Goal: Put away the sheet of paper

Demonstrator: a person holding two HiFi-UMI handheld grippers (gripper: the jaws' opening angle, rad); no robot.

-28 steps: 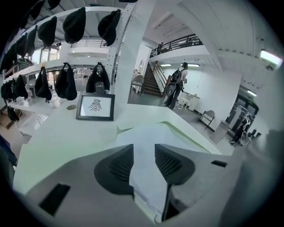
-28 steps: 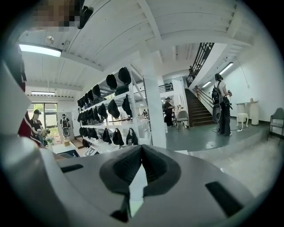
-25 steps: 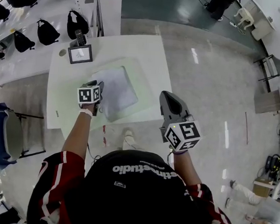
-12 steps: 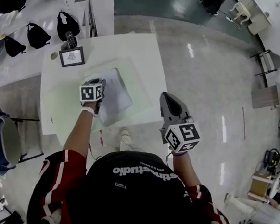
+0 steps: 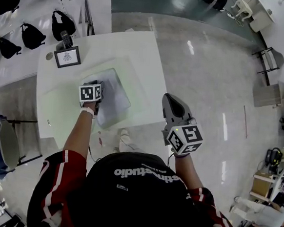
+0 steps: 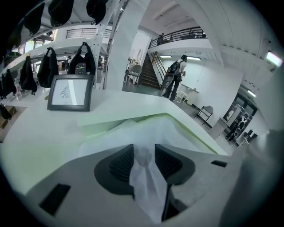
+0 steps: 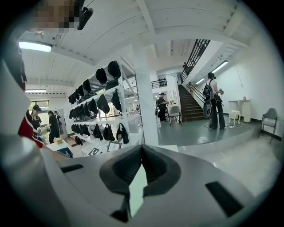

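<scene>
Pinching a bunched fold of the sheet of paper [image 5: 116, 97] [image 6: 143, 165], the left gripper [image 5: 97, 82] [image 6: 143, 153] is held over the middle of the white table [image 5: 142, 52]. Its jaws are closed on the crumpled white material. The rest of the sheet is spread on a pale green mat [image 5: 63, 104] [image 6: 194, 133] at the table's centre. A framed picture [image 5: 67, 57] [image 6: 71, 91] is stood near the table's far left corner. The right gripper [image 5: 174, 106] [image 7: 142, 150] is held by the table's near right corner, its jaws pressed together with nothing between them.
</scene>
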